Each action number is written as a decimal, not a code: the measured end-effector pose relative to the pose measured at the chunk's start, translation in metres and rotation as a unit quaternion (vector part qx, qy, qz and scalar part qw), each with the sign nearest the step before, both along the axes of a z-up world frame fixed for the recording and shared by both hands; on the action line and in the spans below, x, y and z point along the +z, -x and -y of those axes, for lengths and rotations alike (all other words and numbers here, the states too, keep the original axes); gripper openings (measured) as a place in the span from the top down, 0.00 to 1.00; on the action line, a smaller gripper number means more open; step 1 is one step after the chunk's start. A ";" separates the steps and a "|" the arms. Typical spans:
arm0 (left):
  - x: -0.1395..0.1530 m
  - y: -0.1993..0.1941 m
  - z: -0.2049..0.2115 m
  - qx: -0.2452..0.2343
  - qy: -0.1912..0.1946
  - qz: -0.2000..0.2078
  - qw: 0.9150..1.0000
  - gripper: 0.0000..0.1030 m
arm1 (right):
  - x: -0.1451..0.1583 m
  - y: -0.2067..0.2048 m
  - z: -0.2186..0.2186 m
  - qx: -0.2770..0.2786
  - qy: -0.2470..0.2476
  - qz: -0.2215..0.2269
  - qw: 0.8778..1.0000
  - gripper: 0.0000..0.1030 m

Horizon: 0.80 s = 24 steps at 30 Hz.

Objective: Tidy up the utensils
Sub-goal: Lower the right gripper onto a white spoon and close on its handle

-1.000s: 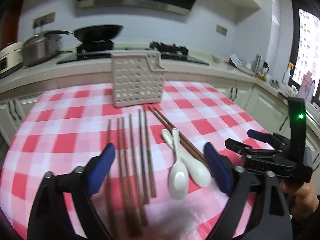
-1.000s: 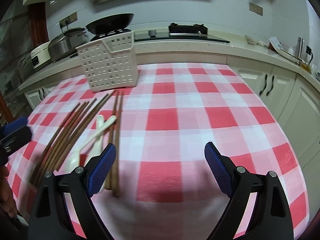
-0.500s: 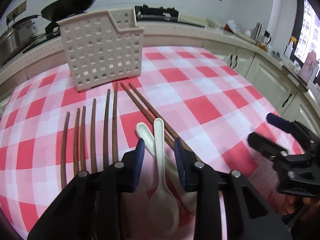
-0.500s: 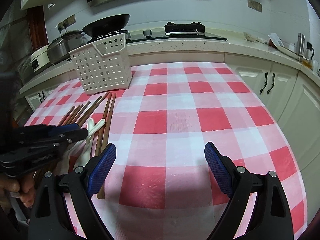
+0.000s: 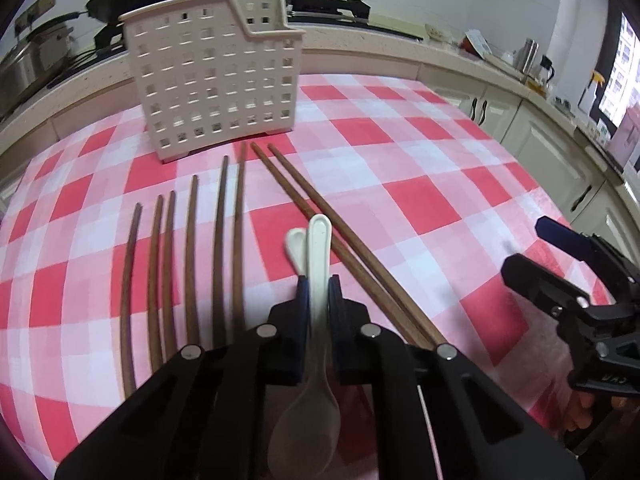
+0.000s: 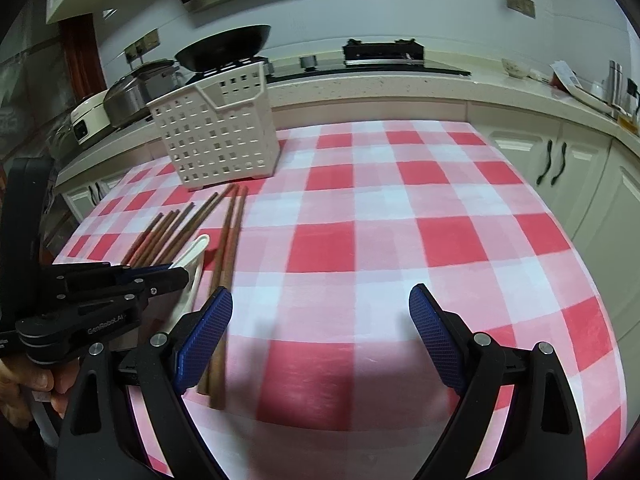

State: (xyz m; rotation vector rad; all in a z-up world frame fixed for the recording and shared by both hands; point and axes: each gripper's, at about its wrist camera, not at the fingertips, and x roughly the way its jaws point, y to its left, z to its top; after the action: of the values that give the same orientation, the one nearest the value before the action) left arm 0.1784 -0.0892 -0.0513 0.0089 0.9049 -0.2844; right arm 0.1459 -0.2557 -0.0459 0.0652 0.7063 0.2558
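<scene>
The left hand-held gripper (image 5: pixel 319 300) hides the second spoon (image 5: pixel 295 246)'s bowl and the chopsticks (image 5: pixel 192 264)' near ends.

the left wrist view sits low and close over the chopsticks (image 5: pixel 236 240), facing the white basket (image 5: pixel 212 80) and stove beyond, while the right wrist view looks from higher and further right across the checked tablecloth (image 6: pixel 400 240), sharing that basket (image 6: pixel 220 136) and chopsticks (image 6: pixel 228 248).
</scene>
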 end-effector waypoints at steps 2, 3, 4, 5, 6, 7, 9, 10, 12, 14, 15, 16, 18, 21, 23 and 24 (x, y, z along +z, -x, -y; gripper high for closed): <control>0.000 0.003 -0.006 0.006 0.004 -0.001 1.000 0.91 | 0.001 -0.001 -0.010 0.011 0.001 -0.002 1.000 0.18; 0.000 0.005 -0.011 0.011 0.011 -0.001 1.000 0.91 | 0.001 -0.001 -0.015 0.016 0.001 -0.004 1.000 0.18; 0.001 0.007 -0.016 0.016 0.023 -0.001 1.000 0.91 | 0.002 -0.001 -0.019 0.022 0.002 -0.003 1.000 0.18; 0.003 0.009 -0.022 0.017 0.040 -0.002 0.999 0.91 | 0.004 0.000 -0.026 0.030 0.004 -0.002 1.000 0.18; 0.005 0.011 -0.027 0.018 0.049 -0.001 0.999 0.91 | 0.005 0.001 -0.030 0.035 0.006 0.000 0.999 0.18; 0.007 0.013 -0.031 0.023 0.051 0.003 0.998 0.91 | 0.006 0.001 -0.037 0.041 0.009 0.000 0.999 0.18; 0.013 0.018 -0.040 0.033 0.058 0.010 0.998 0.91 | 0.007 0.001 -0.047 0.051 0.011 -0.001 0.999 0.18; 0.017 0.019 -0.045 0.037 0.064 0.014 0.997 0.91 | 0.009 0.000 -0.054 0.057 0.015 -0.001 0.998 0.18; 0.024 0.023 -0.055 0.044 0.072 0.023 0.996 0.91 | 0.010 -0.002 -0.067 0.067 0.024 -0.002 0.997 0.19; 0.029 0.026 -0.063 0.051 0.076 0.029 0.995 0.91 | 0.007 -0.008 -0.079 0.073 0.029 -0.013 0.997 0.25; 0.031 0.027 -0.068 0.054 0.078 0.032 0.995 0.91 | 0.006 -0.012 -0.084 0.076 0.029 -0.020 0.996 0.30; 0.033 0.028 -0.073 0.057 0.081 0.035 0.994 0.91 | 0.005 -0.015 -0.087 0.079 0.028 -0.025 0.996 0.33; 0.037 0.031 -0.082 0.063 0.084 0.041 0.994 0.91 | 0.001 -0.022 -0.097 0.085 0.029 -0.038 0.995 0.42; 0.040 0.033 -0.093 0.069 0.088 0.048 0.993 0.91 | -0.005 -0.031 -0.110 0.096 0.028 -0.058 0.993 0.51; 0.041 0.034 -0.097 0.071 0.090 0.051 0.992 0.91 | -0.010 -0.037 -0.116 0.098 0.032 -0.070 0.992 0.55; 0.041 0.034 -0.100 0.072 0.091 0.053 0.992 0.91 | -0.012 -0.039 -0.118 0.099 0.032 -0.074 0.992 0.59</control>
State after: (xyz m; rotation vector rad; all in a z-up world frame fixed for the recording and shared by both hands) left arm 0.1442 0.0104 -0.0100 -0.2075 0.7670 -0.2296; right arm 0.1847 -0.1381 -0.0574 -0.0478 0.8691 0.4209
